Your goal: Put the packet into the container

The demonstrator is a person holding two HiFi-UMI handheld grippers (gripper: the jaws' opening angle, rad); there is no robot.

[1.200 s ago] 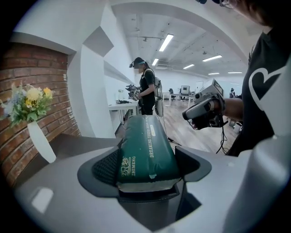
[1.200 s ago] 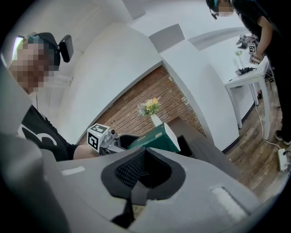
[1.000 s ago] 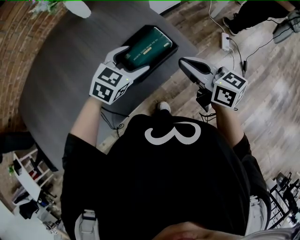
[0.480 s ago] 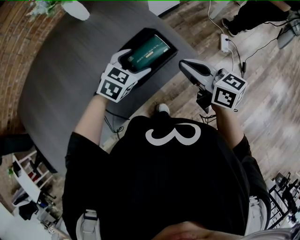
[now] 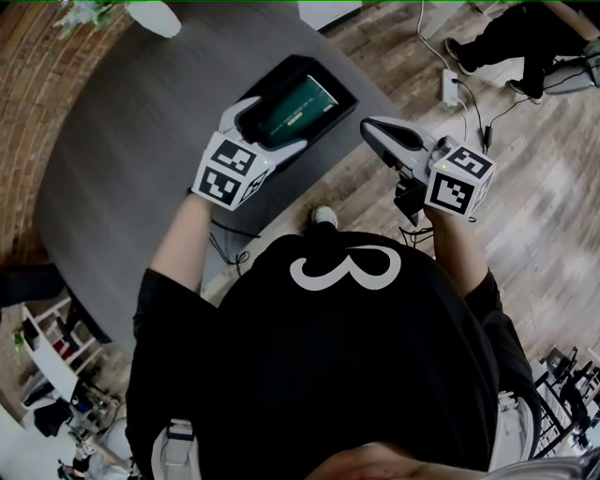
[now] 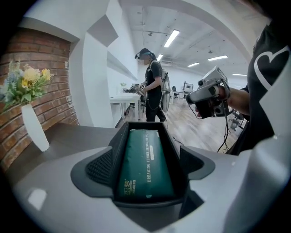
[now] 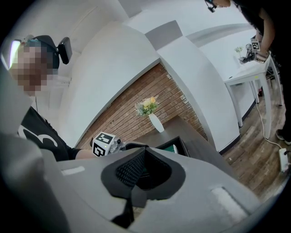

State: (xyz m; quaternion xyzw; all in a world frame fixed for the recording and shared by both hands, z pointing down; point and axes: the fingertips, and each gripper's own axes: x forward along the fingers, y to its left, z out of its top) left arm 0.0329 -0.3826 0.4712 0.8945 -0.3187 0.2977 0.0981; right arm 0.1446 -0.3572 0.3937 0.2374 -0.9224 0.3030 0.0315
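A dark green packet (image 5: 295, 105) (image 6: 143, 164) lies flat inside the black rectangular container (image 5: 281, 70) (image 6: 119, 136) near the edge of the grey table (image 5: 141, 122). My left gripper (image 5: 267, 127) (image 6: 148, 169) is at the container's near end. Its jaws are opening and straddle the end of the container, and the pads do not press on the packet. My right gripper (image 5: 372, 128) (image 7: 136, 175) hovers off the table's edge over the wooden floor, to the right of the container. Its jaws are together with nothing between them. It also shows in the left gripper view, the right gripper (image 6: 207, 93).
A white vase with flowers (image 6: 34, 132) (image 5: 155, 14) stands at the far side of the table by a brick wall. A power strip (image 5: 452, 82) and cables lie on the floor to the right. Another person (image 6: 152, 86) stands in the background.
The packet has gone from my left gripper's grip down into the container. The left jaws have spread wider and drawn back slightly. The right gripper has barely moved.
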